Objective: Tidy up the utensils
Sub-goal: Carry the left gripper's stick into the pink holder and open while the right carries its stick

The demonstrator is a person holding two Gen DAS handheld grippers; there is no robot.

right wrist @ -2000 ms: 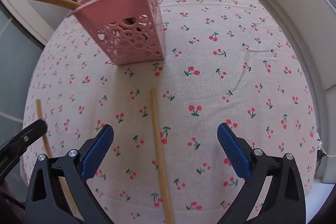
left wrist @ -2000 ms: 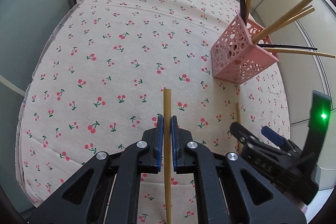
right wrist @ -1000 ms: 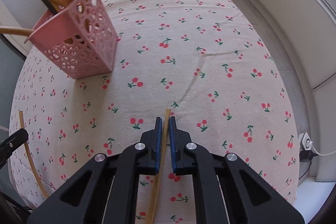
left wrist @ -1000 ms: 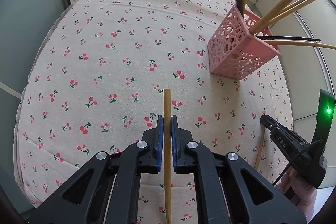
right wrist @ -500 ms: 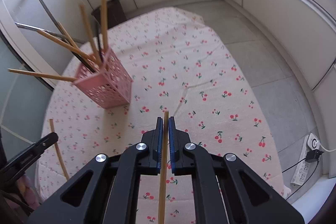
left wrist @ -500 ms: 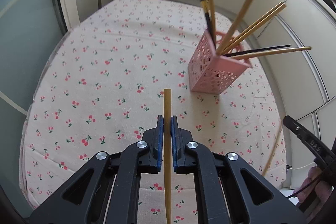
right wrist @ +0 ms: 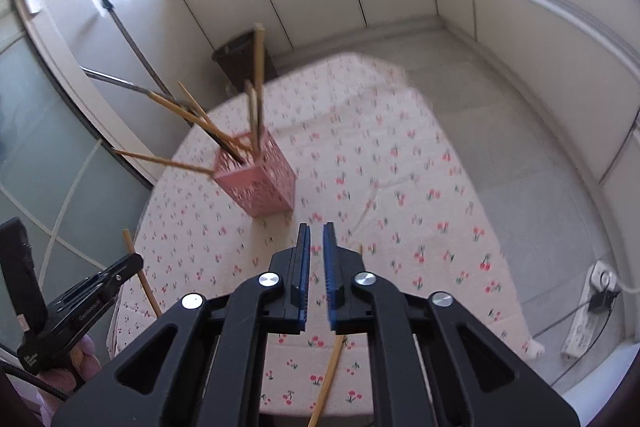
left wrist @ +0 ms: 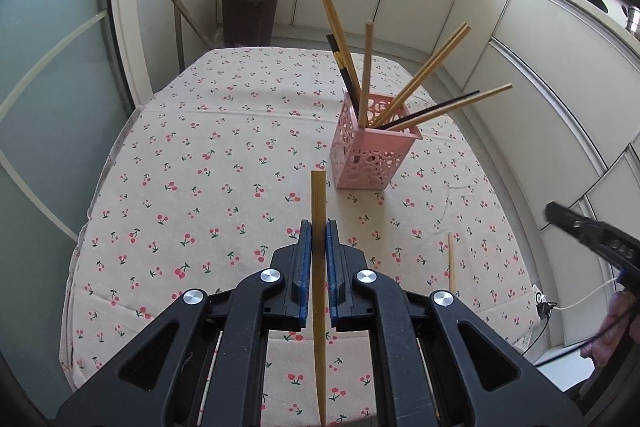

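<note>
Left wrist view: my left gripper (left wrist: 319, 247) is clamped on a chopstick (left wrist: 319, 211), raised for carrying toward the pink holder (left wrist: 374, 157); a second ago it was lower. Right wrist view: my right gripper (right wrist: 316, 251) is opening, nothing between the jaws; its chopstick (right wrist: 330, 375), gripped a second ago, has slipped below them.

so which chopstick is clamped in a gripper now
The bamboo chopstick in the left gripper; others stand in the pink holder, one is loose beneath the right gripper, jaws opening, empty.
</note>
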